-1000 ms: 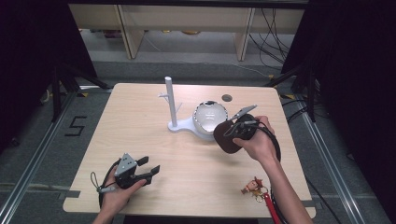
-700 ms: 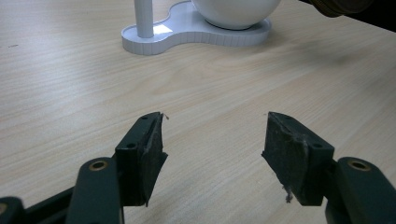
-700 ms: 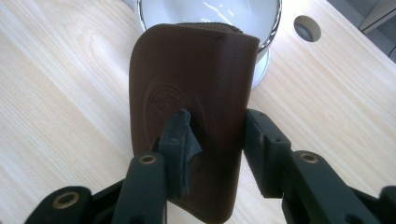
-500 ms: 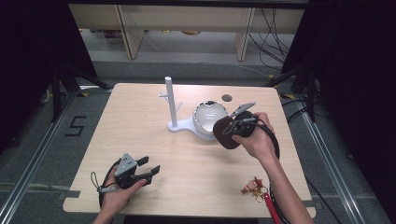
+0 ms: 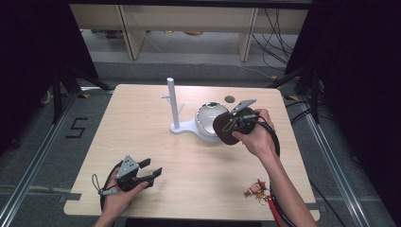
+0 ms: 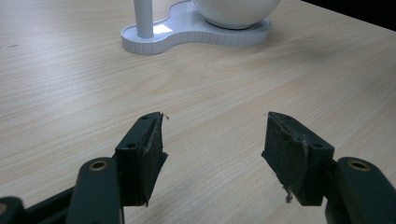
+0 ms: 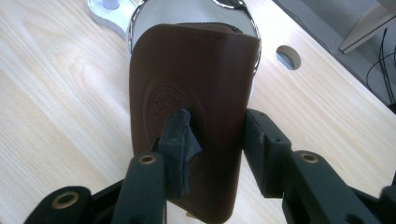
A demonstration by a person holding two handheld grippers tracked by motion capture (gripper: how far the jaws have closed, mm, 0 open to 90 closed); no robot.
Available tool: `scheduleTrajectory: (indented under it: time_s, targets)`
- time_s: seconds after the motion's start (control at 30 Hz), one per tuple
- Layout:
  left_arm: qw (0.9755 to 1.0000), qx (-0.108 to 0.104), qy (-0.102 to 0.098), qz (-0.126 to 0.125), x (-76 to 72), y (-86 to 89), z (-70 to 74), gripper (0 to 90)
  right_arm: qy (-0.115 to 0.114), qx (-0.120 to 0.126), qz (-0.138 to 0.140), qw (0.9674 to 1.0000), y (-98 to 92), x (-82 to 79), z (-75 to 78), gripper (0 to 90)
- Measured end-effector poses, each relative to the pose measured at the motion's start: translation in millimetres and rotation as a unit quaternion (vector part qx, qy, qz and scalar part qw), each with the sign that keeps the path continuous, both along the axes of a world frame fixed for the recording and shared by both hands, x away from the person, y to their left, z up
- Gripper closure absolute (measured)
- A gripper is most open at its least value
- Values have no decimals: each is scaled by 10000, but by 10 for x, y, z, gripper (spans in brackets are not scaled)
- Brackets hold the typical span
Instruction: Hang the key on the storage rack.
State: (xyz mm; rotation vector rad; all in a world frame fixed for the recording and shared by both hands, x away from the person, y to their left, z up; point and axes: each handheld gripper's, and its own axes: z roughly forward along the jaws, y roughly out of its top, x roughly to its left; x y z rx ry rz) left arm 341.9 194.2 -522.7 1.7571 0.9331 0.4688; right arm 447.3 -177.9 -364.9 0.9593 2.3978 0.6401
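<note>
Here one wooden table (image 5: 142, 123) carries everything, and the white stand (image 5: 182, 126) near its far middle serves as the landmark: a single base with one upright post (image 5: 172, 101) and one shiny round bowl (image 5: 208, 120) seated on its right lobe. Just right of the stand, the right gripper (image 7: 215, 140) has its jaws clamped on one brown leather pouch (image 7: 191, 93), held above the table in front of the bowl. Well nearer the person and left of the stand, the left gripper (image 6: 212, 149) rests low with its jaws spread apart and nothing between them. One small keyring figure (image 5: 257, 189) lies near the front edge, far right of the stand. The pouch is gripped low down, so it may pivot or slip; swinging it could knock the bowl off the stand.
</note>
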Motion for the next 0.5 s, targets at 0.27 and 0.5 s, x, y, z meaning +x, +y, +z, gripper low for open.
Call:
scheduleTrajectory:
  time_s: [0.27, 0.5]
  targets:
    - [10000, 17, -10, -8, -1, -1, 0, 367, -99, -45, 33, 9999, 22, 40, 20, 628]
    - [10000, -3, -1, 3, 0, 1, 0, 366, -251, -57, 3, 9997, 41, 72, 46, 628]
